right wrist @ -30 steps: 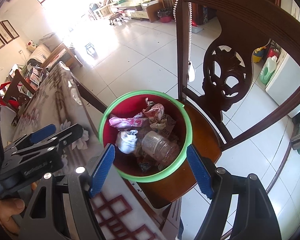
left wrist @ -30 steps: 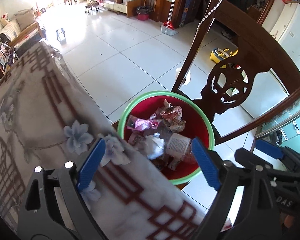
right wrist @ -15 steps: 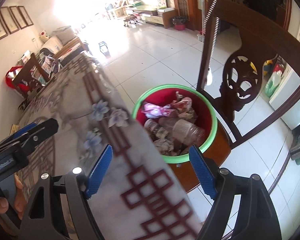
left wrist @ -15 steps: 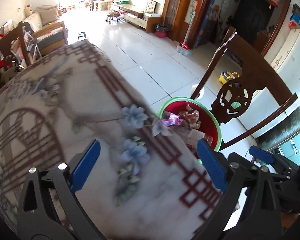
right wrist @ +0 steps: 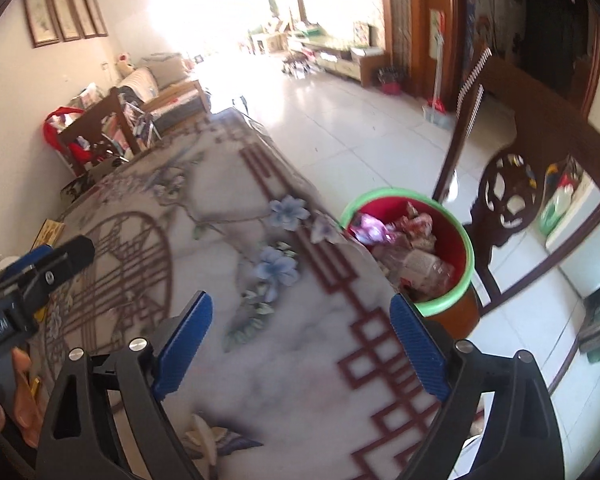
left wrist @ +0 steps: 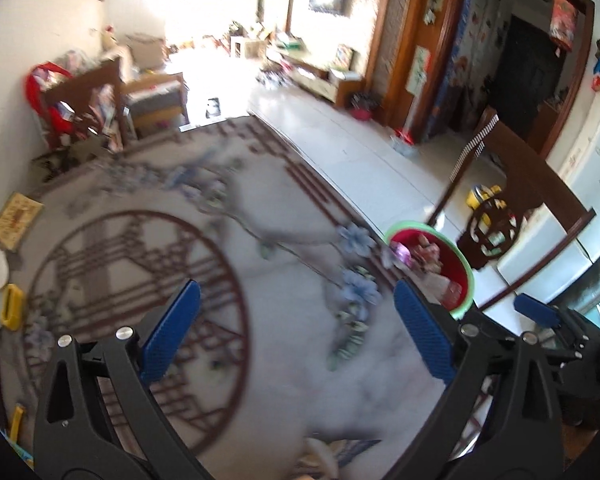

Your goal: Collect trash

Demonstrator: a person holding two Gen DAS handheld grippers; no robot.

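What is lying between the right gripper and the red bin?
Only the patterned tablecloth. In the right wrist view the open right gripper hangs above it, and the red bin stands past the table's edge, on a chair.

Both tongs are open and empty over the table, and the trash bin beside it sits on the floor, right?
Not quite. The right wrist view shows the trash bin sitting on the wooden chair seat. Left tongs and right tongs are open and empty over the table.
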